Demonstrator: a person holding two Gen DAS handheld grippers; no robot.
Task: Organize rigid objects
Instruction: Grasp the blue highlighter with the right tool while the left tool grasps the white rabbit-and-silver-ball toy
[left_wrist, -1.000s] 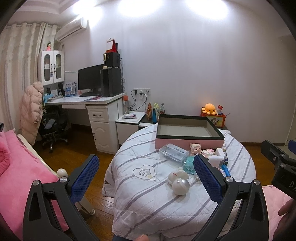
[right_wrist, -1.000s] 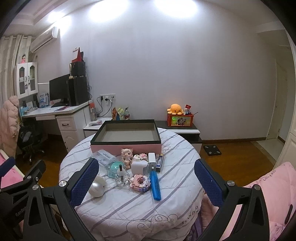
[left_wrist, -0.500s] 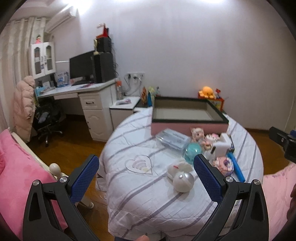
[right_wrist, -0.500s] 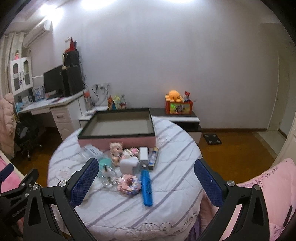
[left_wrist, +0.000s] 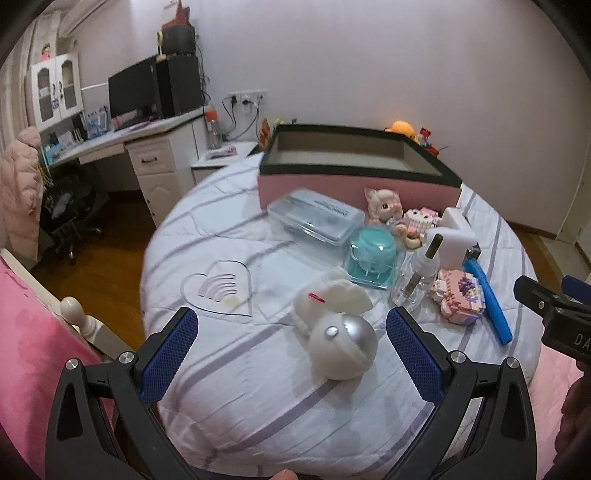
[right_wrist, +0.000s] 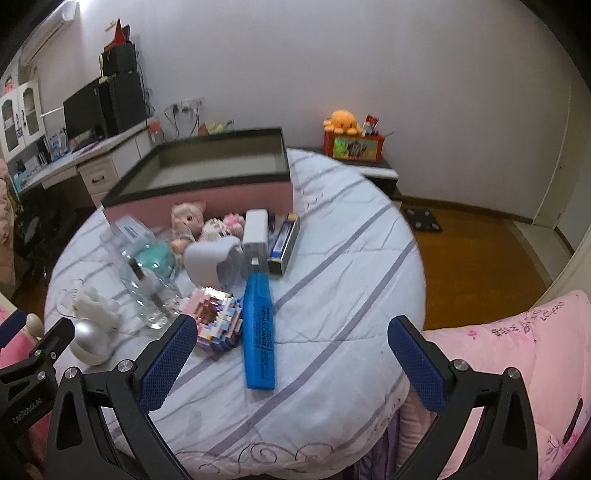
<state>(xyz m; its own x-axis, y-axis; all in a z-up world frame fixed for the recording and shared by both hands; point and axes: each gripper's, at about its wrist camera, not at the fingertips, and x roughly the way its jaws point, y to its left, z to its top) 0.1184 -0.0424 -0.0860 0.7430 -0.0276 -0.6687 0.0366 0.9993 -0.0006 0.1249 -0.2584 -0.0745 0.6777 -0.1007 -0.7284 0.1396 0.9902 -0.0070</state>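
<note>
A round table (left_wrist: 229, 387) with a striped white cover carries a pink box with a dark rim (left_wrist: 354, 186) (right_wrist: 207, 199), empty inside. In front of it lie a clear plastic case (left_wrist: 317, 218), a teal dome container (left_wrist: 373, 256), a doll figure (left_wrist: 384, 206), a glass bottle (left_wrist: 413, 280) (right_wrist: 147, 291), a pink brick model (left_wrist: 460, 295) (right_wrist: 218, 325), a blue highlighter (right_wrist: 260, 328) (left_wrist: 487, 299), a white rabbit toy (left_wrist: 328, 299) and a silver-topped ball (left_wrist: 343, 343). My left gripper (left_wrist: 291, 350) is open just before the ball. My right gripper (right_wrist: 291, 354) is open over the highlighter's near end.
A white desk (left_wrist: 140, 147) with a monitor stands at the left, a chair with a pink jacket (left_wrist: 22, 184) beside it. Pink bedding (right_wrist: 517, 354) lies at the right, a pink bed (left_wrist: 33, 369) at the left. An orange plush (right_wrist: 341, 122) sits on a low cabinet behind.
Both grippers have moved forward and down toward the table; the objects now appear much larger and closer. Both stay open and hold nothing.
</note>
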